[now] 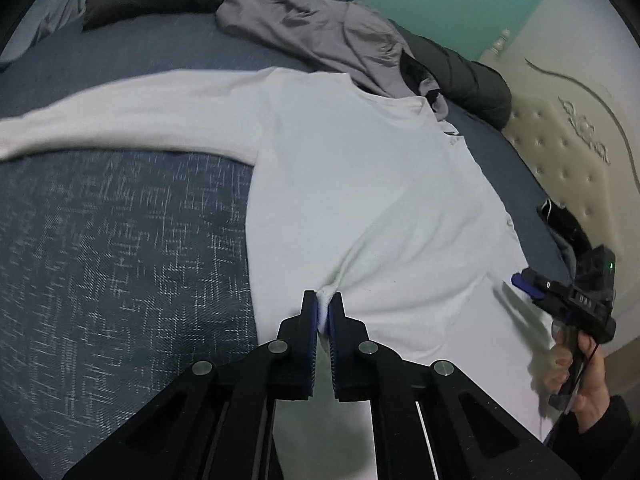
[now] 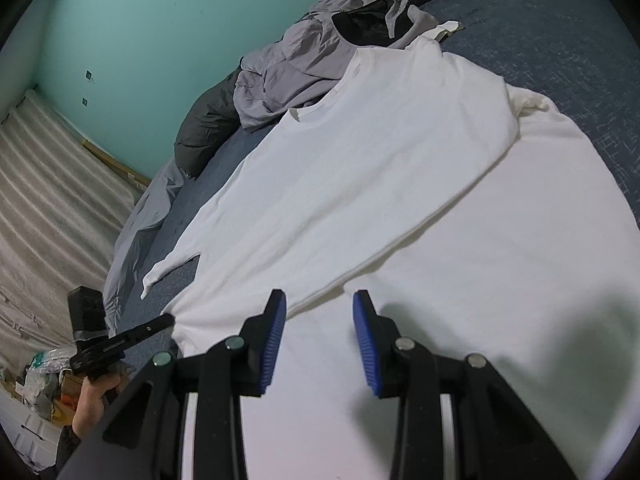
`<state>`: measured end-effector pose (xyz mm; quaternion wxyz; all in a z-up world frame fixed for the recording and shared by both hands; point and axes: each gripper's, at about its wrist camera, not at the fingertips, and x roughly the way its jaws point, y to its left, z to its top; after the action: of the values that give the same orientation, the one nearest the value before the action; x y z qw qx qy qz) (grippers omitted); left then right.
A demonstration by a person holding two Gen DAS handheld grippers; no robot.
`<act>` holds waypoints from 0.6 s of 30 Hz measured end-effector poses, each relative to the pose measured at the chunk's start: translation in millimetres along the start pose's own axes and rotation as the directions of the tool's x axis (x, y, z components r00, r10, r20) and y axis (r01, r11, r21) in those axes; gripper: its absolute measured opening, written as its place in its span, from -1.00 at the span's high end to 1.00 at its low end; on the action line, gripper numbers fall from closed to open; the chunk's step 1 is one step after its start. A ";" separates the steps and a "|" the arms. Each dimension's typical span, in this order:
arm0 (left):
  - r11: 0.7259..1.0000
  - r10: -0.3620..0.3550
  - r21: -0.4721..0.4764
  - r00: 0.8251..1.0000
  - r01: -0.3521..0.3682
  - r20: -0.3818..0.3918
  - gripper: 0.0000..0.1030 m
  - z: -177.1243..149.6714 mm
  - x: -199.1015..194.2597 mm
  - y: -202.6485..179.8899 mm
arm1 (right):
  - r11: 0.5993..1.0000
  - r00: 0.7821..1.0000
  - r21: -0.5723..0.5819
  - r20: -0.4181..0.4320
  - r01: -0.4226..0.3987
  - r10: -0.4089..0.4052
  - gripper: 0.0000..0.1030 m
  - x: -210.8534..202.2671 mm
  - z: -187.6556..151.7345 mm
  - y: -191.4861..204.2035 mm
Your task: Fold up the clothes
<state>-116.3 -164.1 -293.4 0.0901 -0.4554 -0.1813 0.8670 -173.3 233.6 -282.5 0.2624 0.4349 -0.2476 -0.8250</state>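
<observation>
A white long-sleeved shirt (image 1: 360, 184) lay spread on the blue bed (image 1: 120, 240), filling the middle of the left wrist view, with one sleeve (image 1: 120, 120) stretched toward the left edge of the frame. In the right wrist view the other sleeve (image 2: 440, 240) was already folded across the body of the shirt.

At the bottom centre of the left wrist view, the left gripper (image 1: 323, 304) was clenched on a pinch of the shirt's side edge near the hem, and creases ran up from the pinch into the cloth. The right gripper (image 2: 319, 308) hung over the lower part of the shirt at the bottom centre of its own view, its jaws parted with nothing between them.

Judging from this, the step in hand was folding the unfolded side inward. The next move likely called for lifting the pinched edge and carrying it across the body, while the right gripper either pressed the cloth flat or took hold higher up so the fold stayed straight. A crumpled grey garment (image 1: 312, 28) lay beyond the collar, at the top of the frame.
</observation>
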 end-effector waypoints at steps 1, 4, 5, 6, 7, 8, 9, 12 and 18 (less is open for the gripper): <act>1.000 0.002 -0.006 1.000 -0.002 -0.006 0.89 -0.6 1.6 1.0 | 1.000 1.000 0.003 0.001 0.000 0.000 0.33 -0.4 0.2 -1.0; 1.000 0.017 0.006 1.000 -0.017 -0.019 0.87 -3.8 2.1 -1.9 | 1.000 1.000 0.013 0.003 0.000 0.000 0.33 -1.4 1.1 -4.0; 1.000 0.025 0.009 1.000 -0.025 -0.016 0.80 -4.6 0.4 -3.1 | 1.000 1.000 0.016 0.003 0.001 -0.001 0.33 -1.7 1.5 -4.8; 0.999 0.038 0.009 0.999 -0.038 -0.009 0.69 -5.0 -2.0 -3.9 | 1.000 1.000 0.017 0.004 0.001 -0.001 0.33 -1.9 1.9 -5.0; 0.999 0.051 0.009 0.999 -0.051 -0.002 0.61 -5.3 -4.4 -4.7 | 1.000 1.000 0.018 0.005 0.001 -0.001 0.33 -2.1 2.2 -5.0; 0.998 0.055 0.008 0.999 -0.055 0.003 0.43 -5.5 -6.1 -5.6 | 1.000 1.000 0.019 0.006 0.001 -0.001 0.33 -2.2 2.7 -5.0; 0.999 0.048 0.005 0.999 -0.048 0.004 0.30 -5.5 -6.8 -6.7 | 1.000 1.000 0.019 0.006 0.002 -0.002 0.33 -2.0 3.0 -5.0; 1.000 0.027 -0.002 1.000 -0.027 0.009 0.29 -5.5 -9.2 -9.8 | 1.000 1.000 0.019 0.004 0.003 -0.003 0.33 -1.1 2.7 -4.8; 0.990 0.046 0.134 0.995 -0.034 -0.083 0.29 -16.8 17.7 -46.1 | 1.000 1.000 0.019 0.003 0.009 -0.010 0.33 -0.7 2.8 -5.1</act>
<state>-113.0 -112.2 -297.2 0.1104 -0.4889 -0.1101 0.8583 -176.5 238.3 -284.0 0.2539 0.4372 -0.2538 -0.8246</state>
